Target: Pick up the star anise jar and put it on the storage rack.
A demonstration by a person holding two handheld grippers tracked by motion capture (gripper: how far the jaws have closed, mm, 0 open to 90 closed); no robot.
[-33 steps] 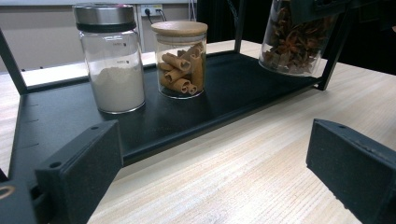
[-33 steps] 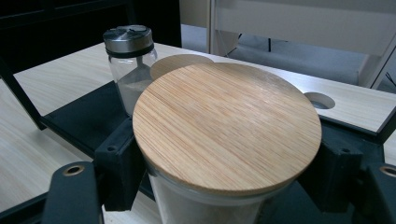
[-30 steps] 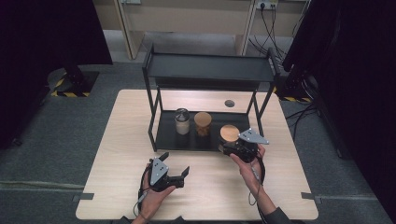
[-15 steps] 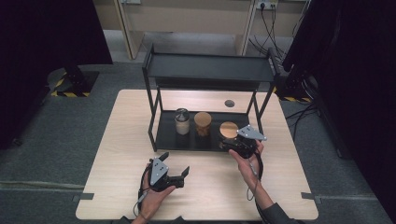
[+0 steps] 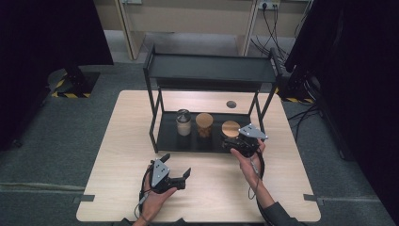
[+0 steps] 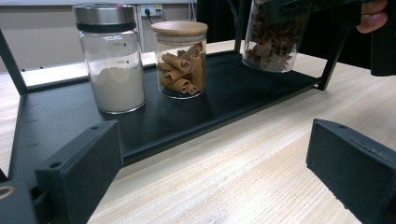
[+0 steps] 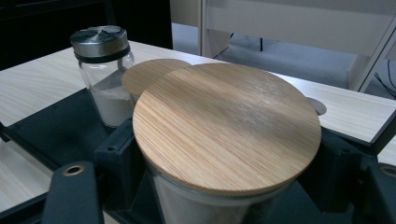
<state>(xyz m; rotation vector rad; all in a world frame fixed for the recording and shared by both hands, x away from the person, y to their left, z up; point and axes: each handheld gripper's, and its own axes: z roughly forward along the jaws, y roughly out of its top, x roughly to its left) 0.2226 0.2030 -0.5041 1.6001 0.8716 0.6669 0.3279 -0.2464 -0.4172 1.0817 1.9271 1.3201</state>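
Note:
A glass jar of star anise (image 6: 275,39) with a round wooden lid (image 7: 226,126) is at the right end of the black rack's lower shelf (image 5: 167,136). My right gripper (image 5: 233,139) is shut on its sides. I cannot tell whether the jar's base touches the shelf. To its left on the same shelf stand a cinnamon-stick jar (image 5: 204,124) with a wooden lid and a metal-lidded jar of white powder (image 5: 183,122). My left gripper (image 5: 176,165) lies open on the table in front of the rack, with nothing between its jaws.
The two-tier black rack (image 5: 211,68) stands at the middle back of the wooden table (image 5: 117,155), its top shelf bare. A small round hole (image 5: 231,104) shows in the tabletop behind the rack. Bare wood lies around both hands.
My right gripper has carried the wooden-lidded jar a little away from the person, further in over the lower shelf. The left gripper has not moved.

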